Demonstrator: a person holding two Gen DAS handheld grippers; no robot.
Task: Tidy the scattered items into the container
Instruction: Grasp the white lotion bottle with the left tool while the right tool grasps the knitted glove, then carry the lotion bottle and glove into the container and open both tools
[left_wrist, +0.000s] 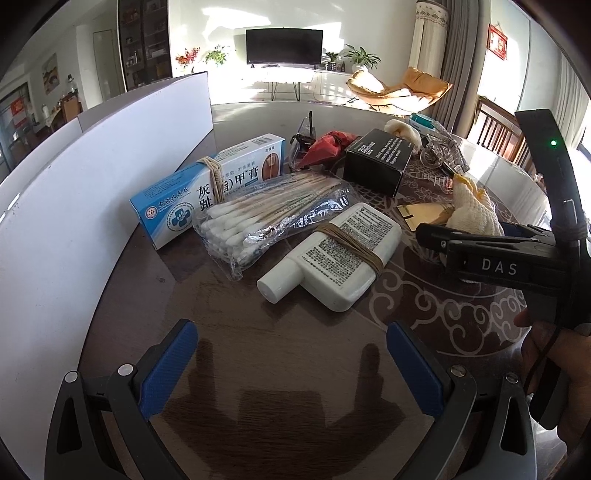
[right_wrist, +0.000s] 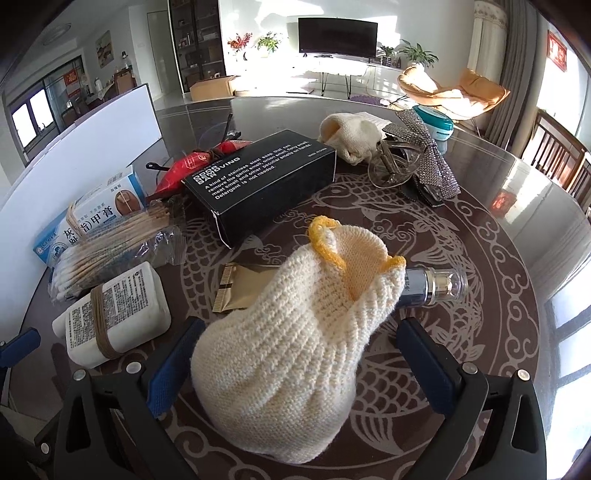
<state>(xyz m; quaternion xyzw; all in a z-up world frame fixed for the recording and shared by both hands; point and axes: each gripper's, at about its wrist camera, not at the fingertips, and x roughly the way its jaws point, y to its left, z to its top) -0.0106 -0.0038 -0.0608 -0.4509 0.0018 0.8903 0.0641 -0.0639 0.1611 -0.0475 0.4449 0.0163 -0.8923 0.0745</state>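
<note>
My right gripper (right_wrist: 303, 369) stands open around a cream knit glove with a yellow cuff (right_wrist: 288, 332). The left pad sits at the glove's side and the right pad is apart from it. A silver tube with a clear cap (right_wrist: 436, 286) pokes out from under the glove. My left gripper (left_wrist: 291, 369) is open over bare table, with nothing between its fingers. Ahead of it lie a white bottle bound with rubber bands (left_wrist: 332, 254), a bag of cotton swabs (left_wrist: 266, 214) and a blue-and-white medicine box (left_wrist: 207, 184). The white container wall (left_wrist: 92, 184) curves along the left.
A black soap box (right_wrist: 258, 177), a red pouch (right_wrist: 184, 170), a gold sachet (right_wrist: 243, 288), a second knit glove (right_wrist: 354, 136), a rhinestone bow clip (right_wrist: 417, 158) and a teal-lidded jar (right_wrist: 432, 123) lie on the patterned round table (right_wrist: 498, 295). The right gripper's body (left_wrist: 498, 258) reaches in beside the left one.
</note>
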